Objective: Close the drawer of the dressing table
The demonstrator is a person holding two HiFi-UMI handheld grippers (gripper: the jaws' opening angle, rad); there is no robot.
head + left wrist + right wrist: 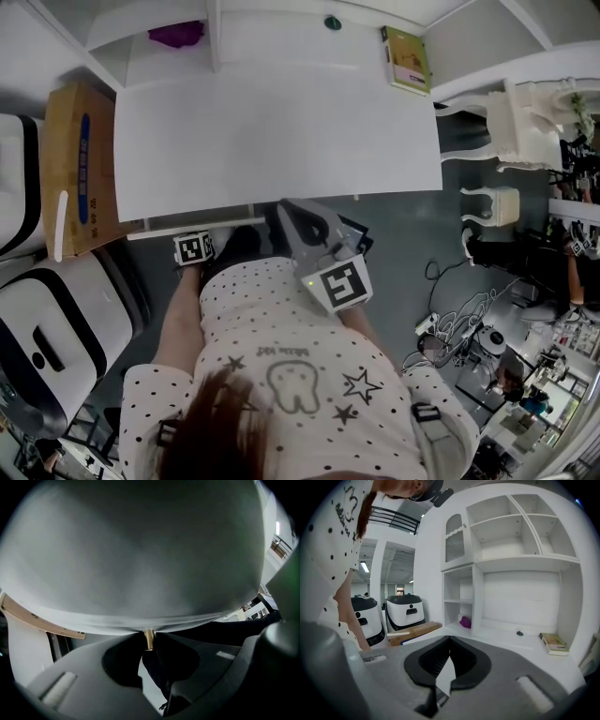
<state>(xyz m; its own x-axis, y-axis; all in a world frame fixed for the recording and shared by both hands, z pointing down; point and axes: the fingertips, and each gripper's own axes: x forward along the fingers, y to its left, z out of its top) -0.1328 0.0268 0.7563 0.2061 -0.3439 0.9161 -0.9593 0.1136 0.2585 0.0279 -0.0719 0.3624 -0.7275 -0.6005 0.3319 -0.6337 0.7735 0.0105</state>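
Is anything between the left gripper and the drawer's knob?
Nothing visible does. The left gripper grips the knob on the drawer front.

In the left gripper view the white drawer front (140, 550) fills the frame as a blurred mass, its edges cut off; the small brass knob (149, 638) shows only its stem, its head hidden between the clamped jaws of the left tool (149, 648); in the head view the white table (281, 131) covers that drawer front and the left tool's tips; print on the yellow-green book (406, 58) is too small to read.
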